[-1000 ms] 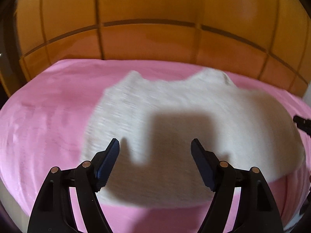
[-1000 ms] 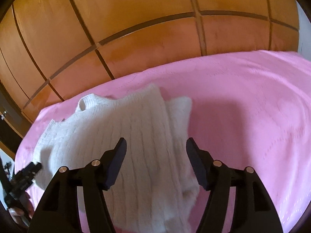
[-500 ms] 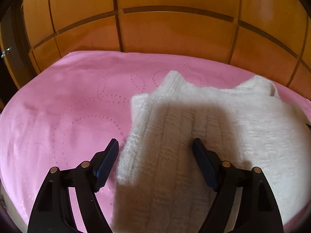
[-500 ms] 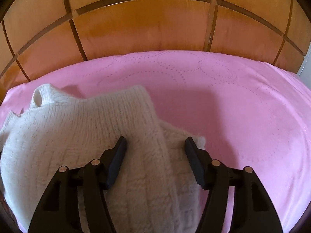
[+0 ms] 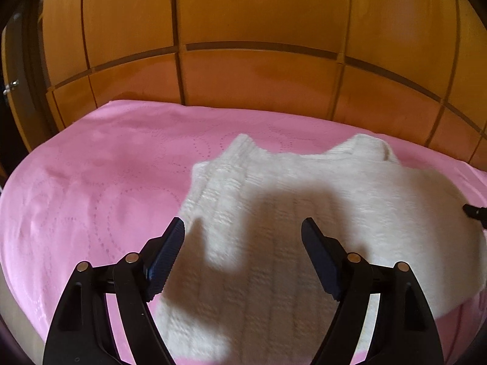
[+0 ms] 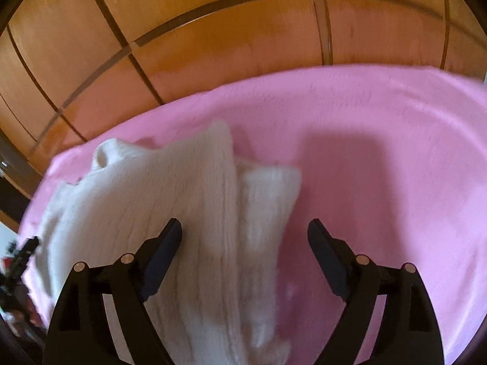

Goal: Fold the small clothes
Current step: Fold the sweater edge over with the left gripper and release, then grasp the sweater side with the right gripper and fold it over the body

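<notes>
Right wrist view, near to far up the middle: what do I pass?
Right tool, open over the white knit sweater → bare pink bedspread → wooden panelled wall.

Black left gripper (image 5: 242,228), brass pivot pins, ribbed dark-blue fingers (image 5: 166,254)

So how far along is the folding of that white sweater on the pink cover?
Partly done: the sweater lies on the pink cover with one side already folded over, layers showing at its edge. In hand: nothing is gripped. The left hand-held gripper hangs open above the knit, and the right hand-held gripper has just been opening, pads clear of the fabric. Left: the remaining folds into a compact bundle.
</notes>
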Demonstrator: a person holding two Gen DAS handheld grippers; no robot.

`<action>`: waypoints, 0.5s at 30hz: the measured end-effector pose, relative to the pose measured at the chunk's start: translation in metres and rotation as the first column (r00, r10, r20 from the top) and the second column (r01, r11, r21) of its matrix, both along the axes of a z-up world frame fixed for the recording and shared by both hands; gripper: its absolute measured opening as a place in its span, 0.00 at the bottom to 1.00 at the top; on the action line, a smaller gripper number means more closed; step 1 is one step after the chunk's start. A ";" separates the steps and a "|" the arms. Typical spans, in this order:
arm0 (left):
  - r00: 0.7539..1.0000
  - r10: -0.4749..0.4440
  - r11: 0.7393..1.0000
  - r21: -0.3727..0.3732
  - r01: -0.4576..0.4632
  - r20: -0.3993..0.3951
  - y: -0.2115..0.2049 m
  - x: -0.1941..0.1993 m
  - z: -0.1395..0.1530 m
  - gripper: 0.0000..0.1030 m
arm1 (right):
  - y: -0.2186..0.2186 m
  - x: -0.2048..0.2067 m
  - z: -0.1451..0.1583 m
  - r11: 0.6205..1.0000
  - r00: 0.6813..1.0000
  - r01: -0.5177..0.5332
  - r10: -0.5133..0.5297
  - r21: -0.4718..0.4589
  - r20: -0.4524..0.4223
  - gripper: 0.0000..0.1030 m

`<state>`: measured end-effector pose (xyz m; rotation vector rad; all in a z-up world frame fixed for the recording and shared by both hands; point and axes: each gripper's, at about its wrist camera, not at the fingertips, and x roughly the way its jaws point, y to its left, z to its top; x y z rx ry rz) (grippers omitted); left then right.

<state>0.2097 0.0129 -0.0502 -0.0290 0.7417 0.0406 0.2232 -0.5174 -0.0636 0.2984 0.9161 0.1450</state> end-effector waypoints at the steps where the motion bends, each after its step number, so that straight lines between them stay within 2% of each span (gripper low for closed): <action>1: 1.000 -0.006 1.000 0.000 0.006 0.004 -0.003 -0.003 0.001 0.76 | -0.002 -0.004 -0.001 0.999 1.000 -0.007 0.007 0.033 0.003 0.79; 5: 0.999 -0.040 0.999 0.013 0.039 0.010 -0.014 -0.016 0.003 0.76 | -0.005 -0.025 -0.002 0.991 0.999 -0.034 0.034 0.126 0.002 0.77; 9: 0.998 -0.059 0.998 0.012 0.058 0.020 -0.019 -0.023 0.003 0.76 | -0.002 -0.050 -0.005 0.985 0.997 -0.079 0.081 0.154 -0.006 0.76; 12: 0.998 -0.068 0.998 0.012 0.068 0.018 -0.023 -0.028 0.003 0.76 | 0.004 -0.065 -0.005 0.984 0.993 -0.112 0.114 0.141 -0.007 0.75; 15: 0.997 -0.082 0.997 0.010 0.082 0.013 -0.027 -0.033 0.002 0.76 | 0.007 -0.074 -0.004 0.985 0.994 -0.107 0.108 0.133 -0.005 0.56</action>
